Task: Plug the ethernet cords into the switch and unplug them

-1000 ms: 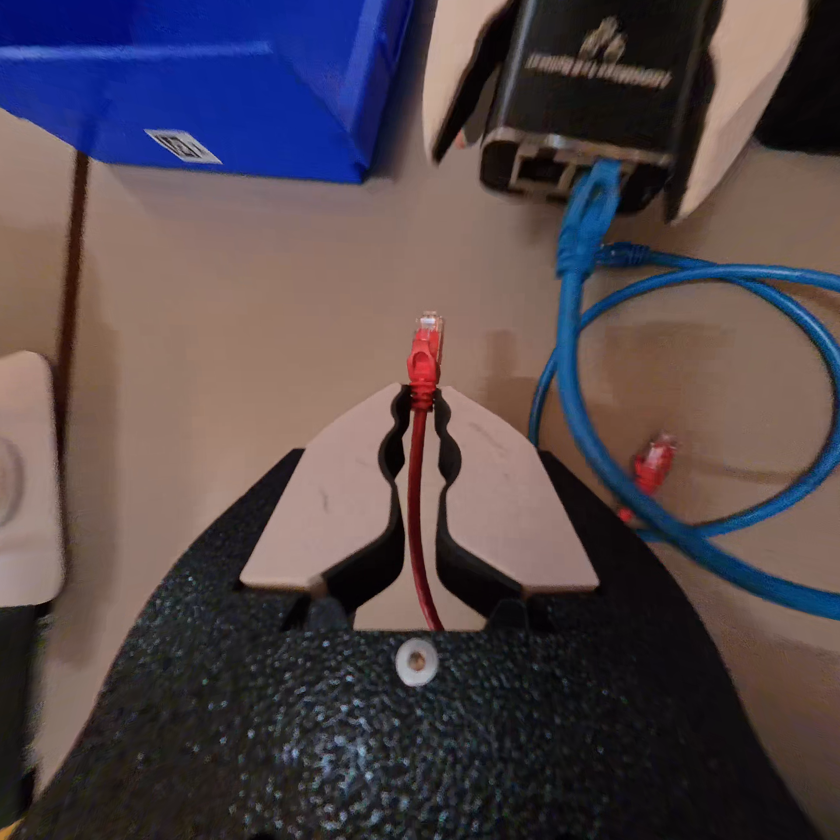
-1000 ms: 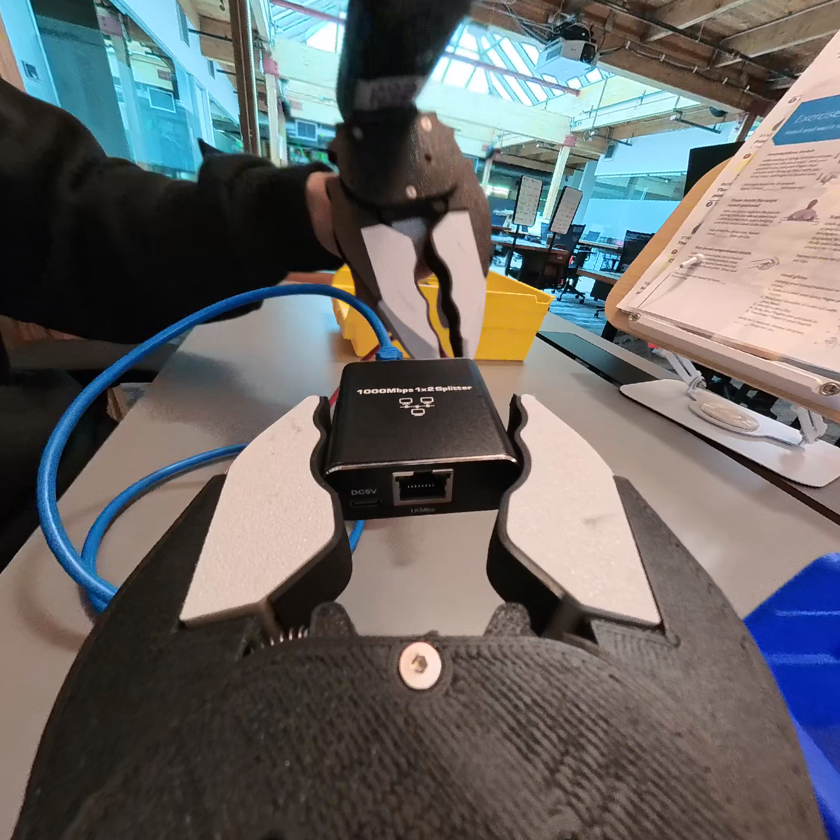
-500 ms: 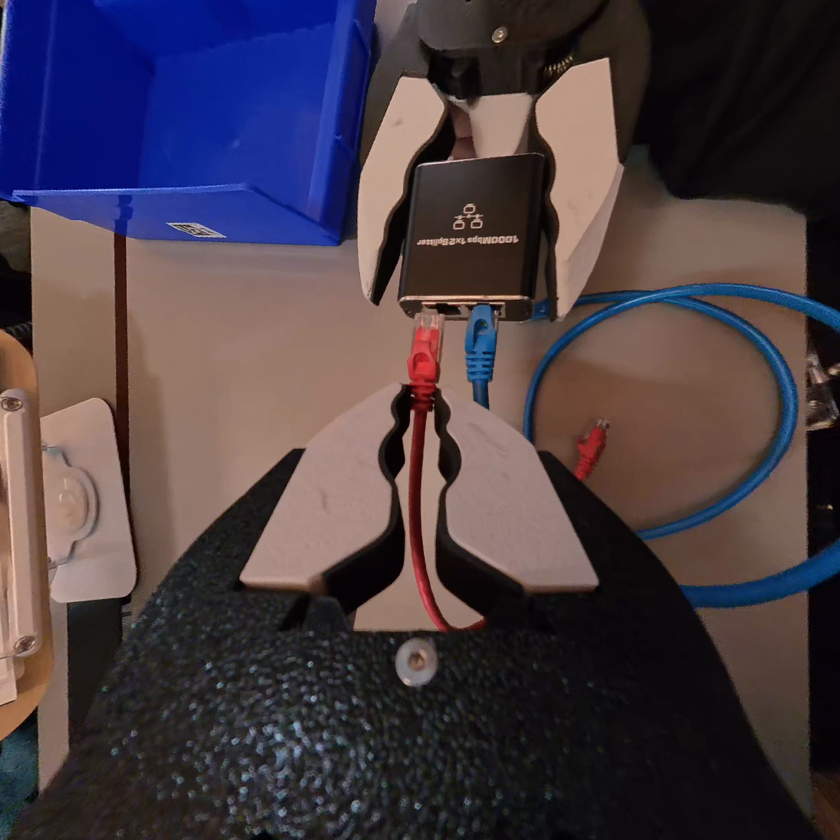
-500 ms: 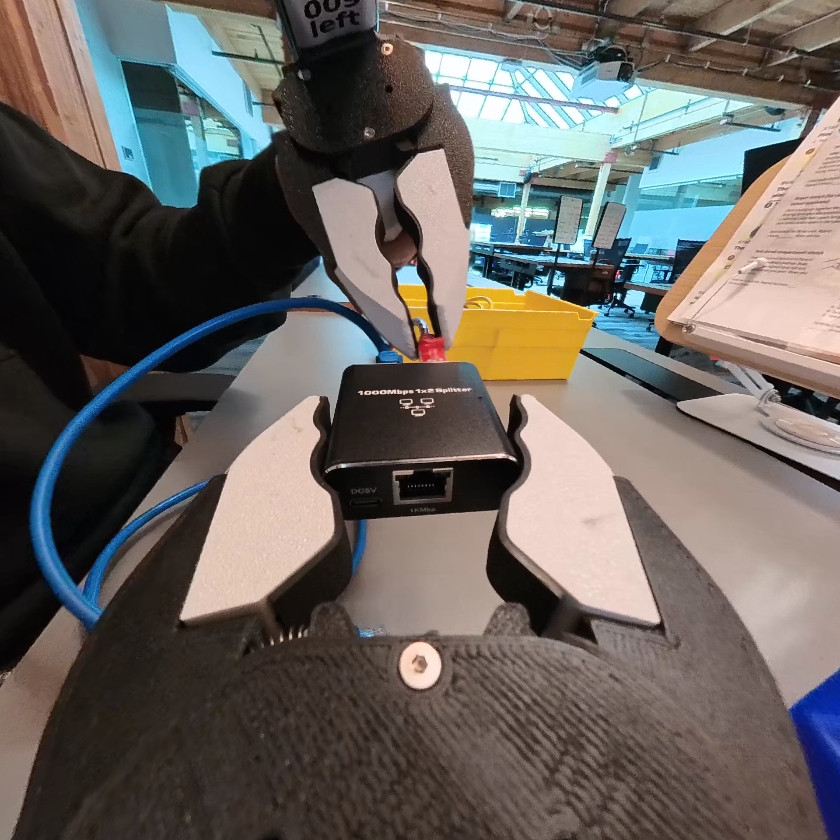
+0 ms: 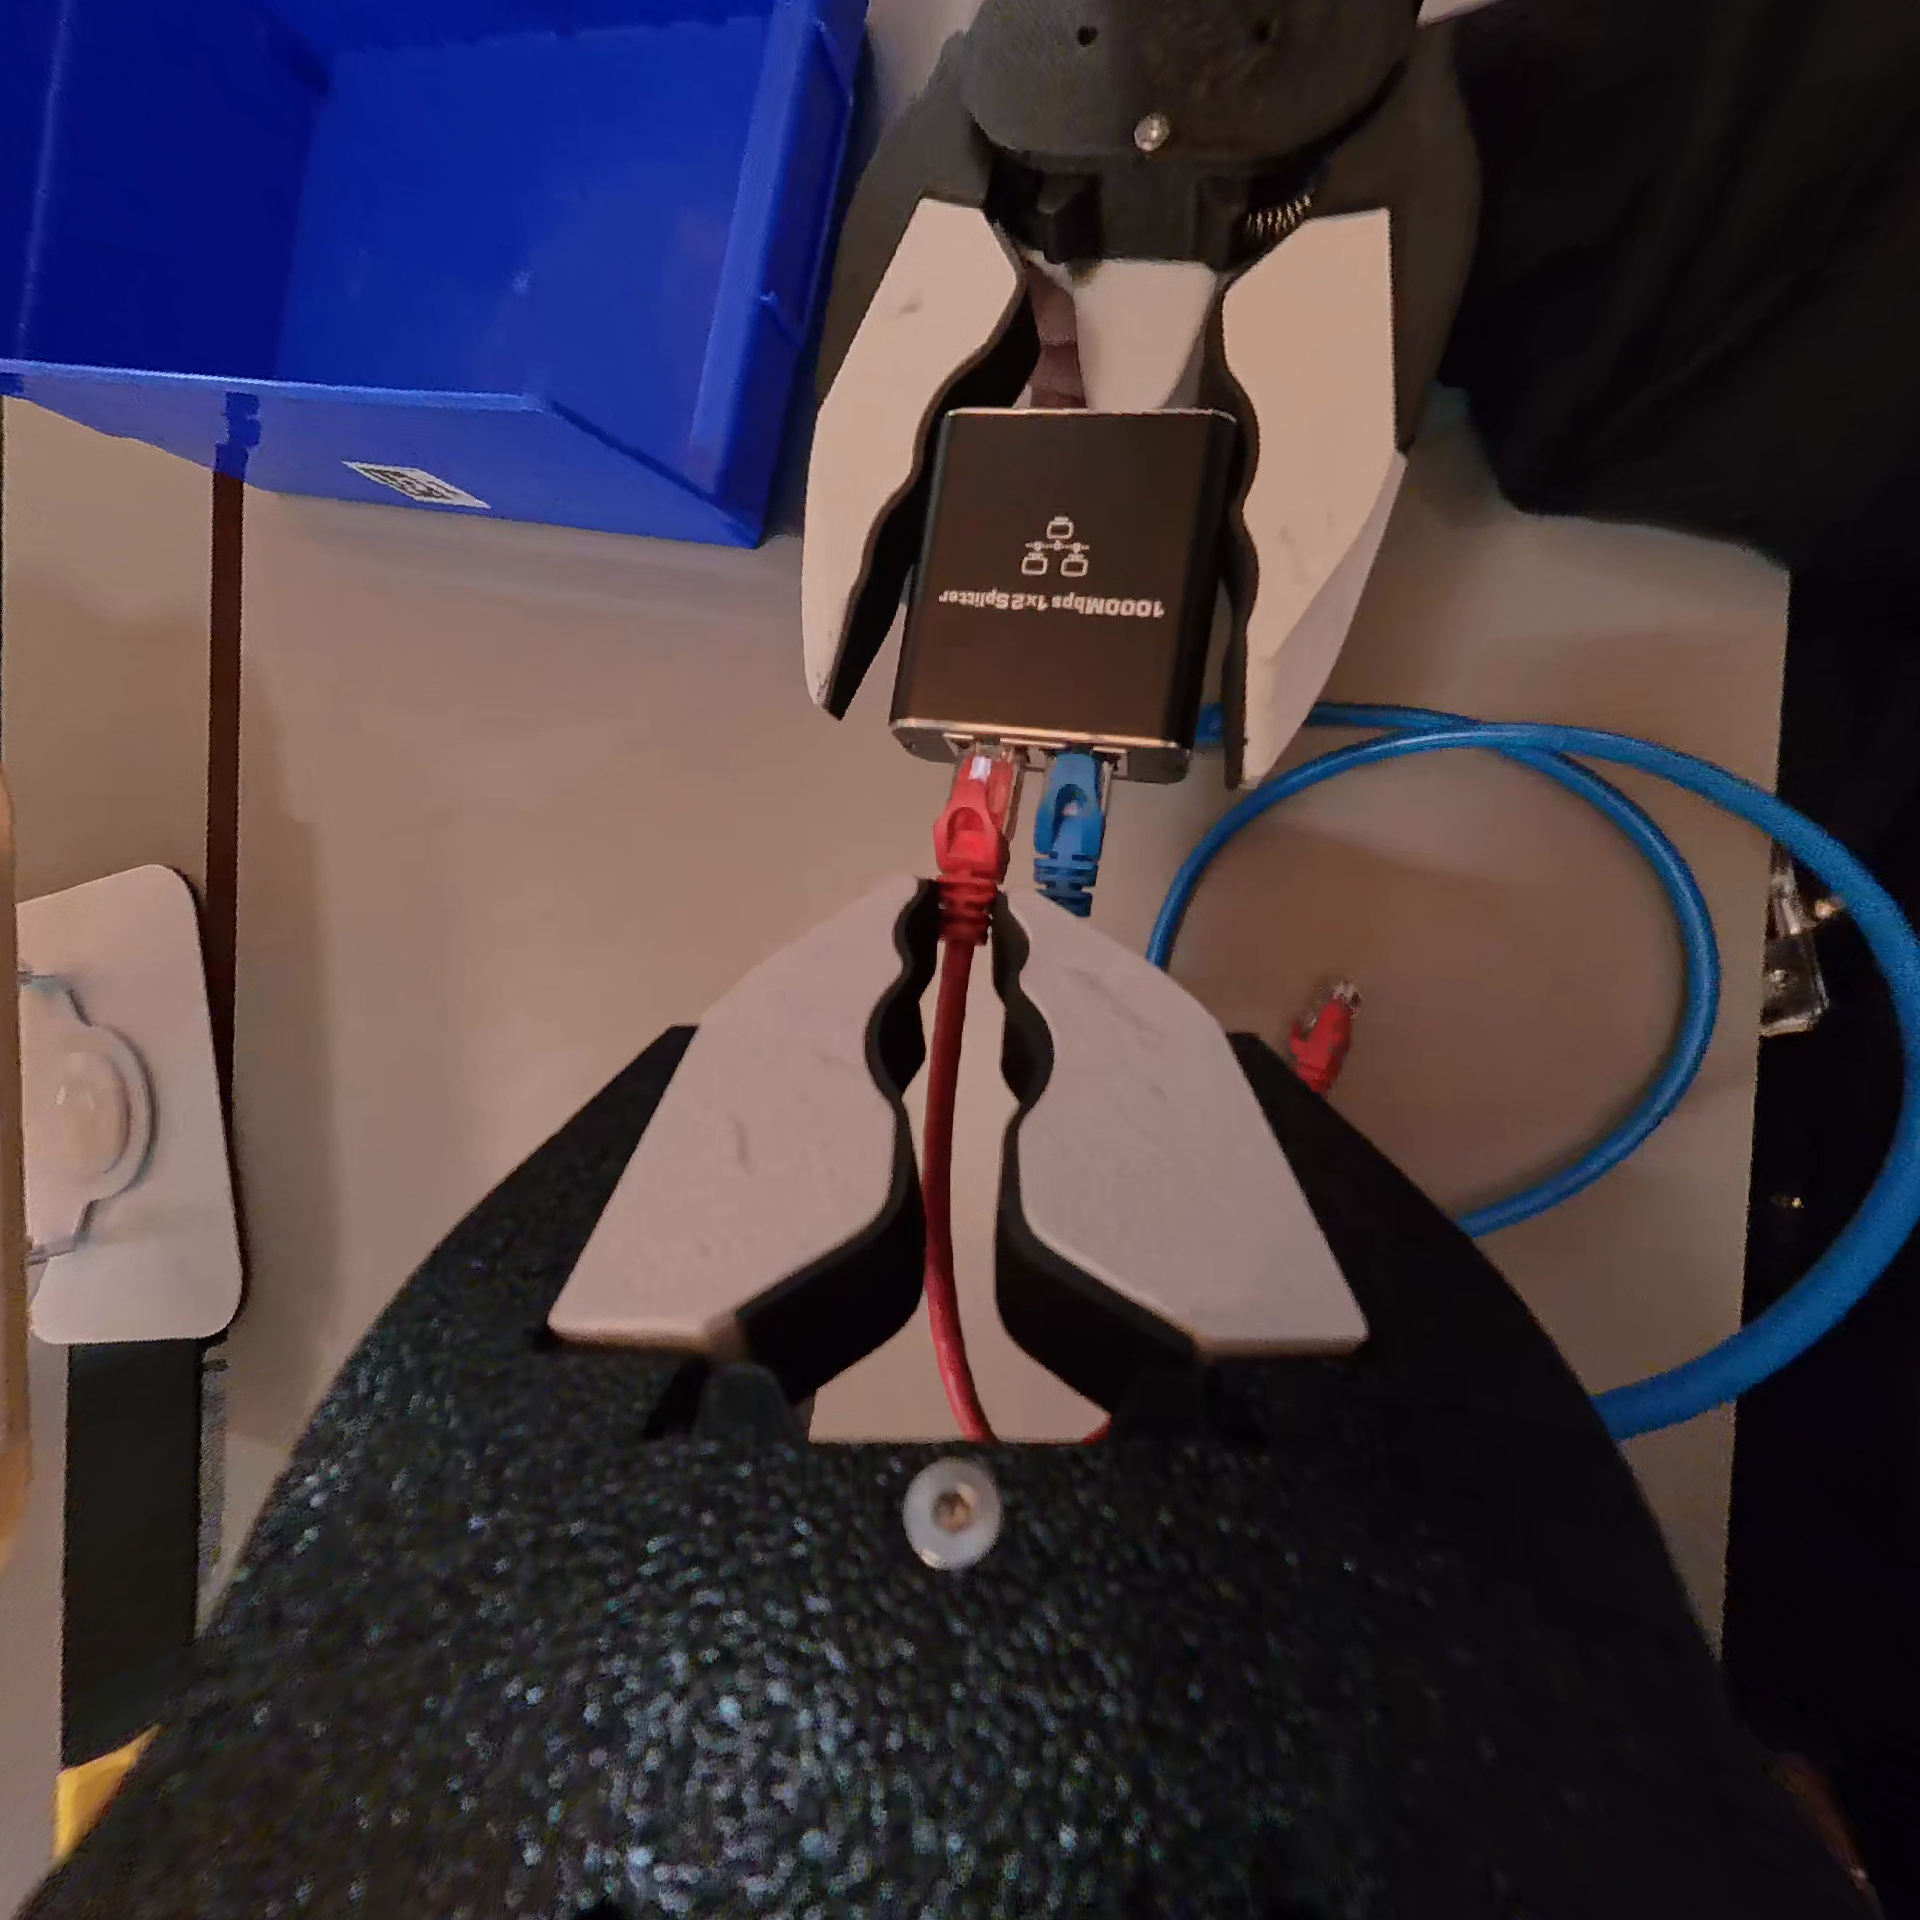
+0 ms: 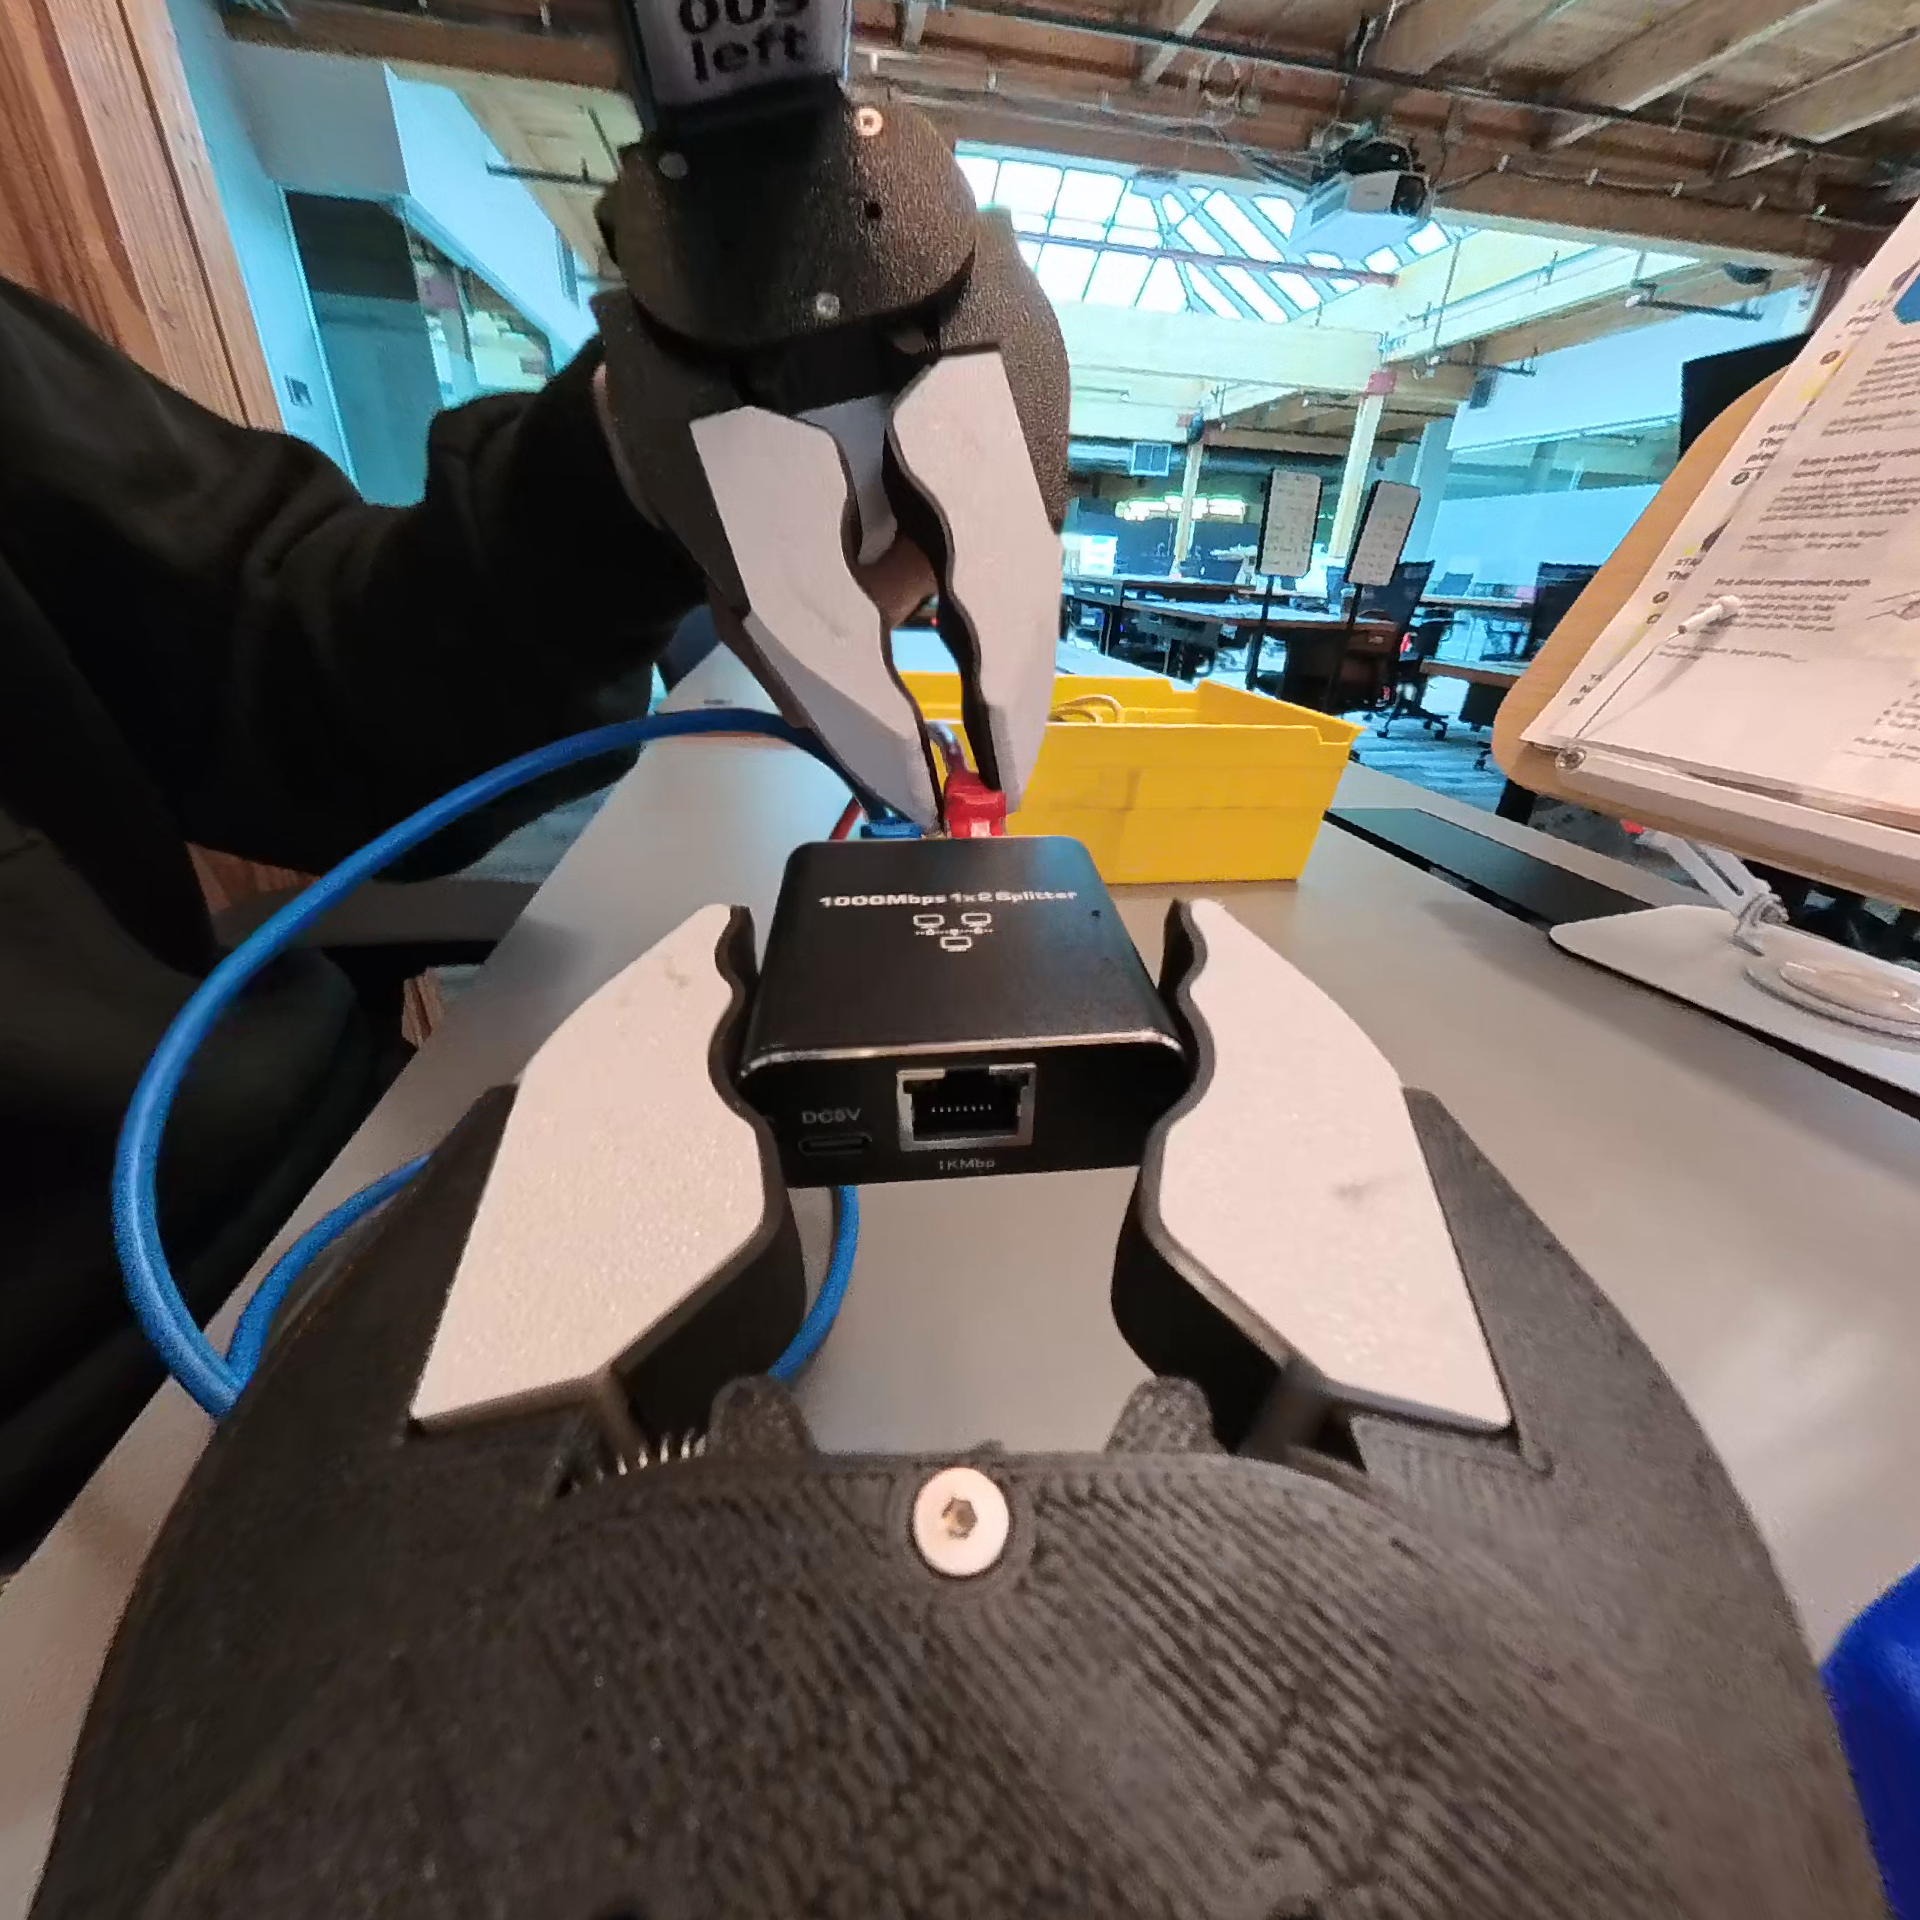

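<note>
My right gripper (image 6: pixel 956 925) is shut on the small black switch (image 6: pixel 951 977), which also shows in the left wrist view (image 5: pixel 1060 582). My left gripper (image 5: pixel 964 894) is shut on the red ethernet cord (image 5: pixel 951 1122) just behind its plug (image 5: pixel 975 821). The plug's tip is at the mouth of the switch's left port; how deep it sits I cannot tell. The blue cord's plug (image 5: pixel 1070 821) sits in the port beside it. The blue cord (image 5: pixel 1621 1039) loops over the table. The red cord's other plug (image 5: pixel 1322 1031) lies on the table. From the right wrist view the left gripper (image 6: pixel 961 800) stands behind the switch.
A blue bin (image 5: pixel 416 260) stands beyond the switch on the left. A yellow bin (image 6: pixel 1174 779) sits behind the switch in the right wrist view. A document stand (image 6: pixel 1766 644) with its flat base (image 5: pixel 114 1101) is at the table's side. A person's dark sleeve (image 6: pixel 260 623) reaches in.
My left gripper has carried the red plug forward from well short of the switch up to its left port. The right gripper kept hold of the switch.
</note>
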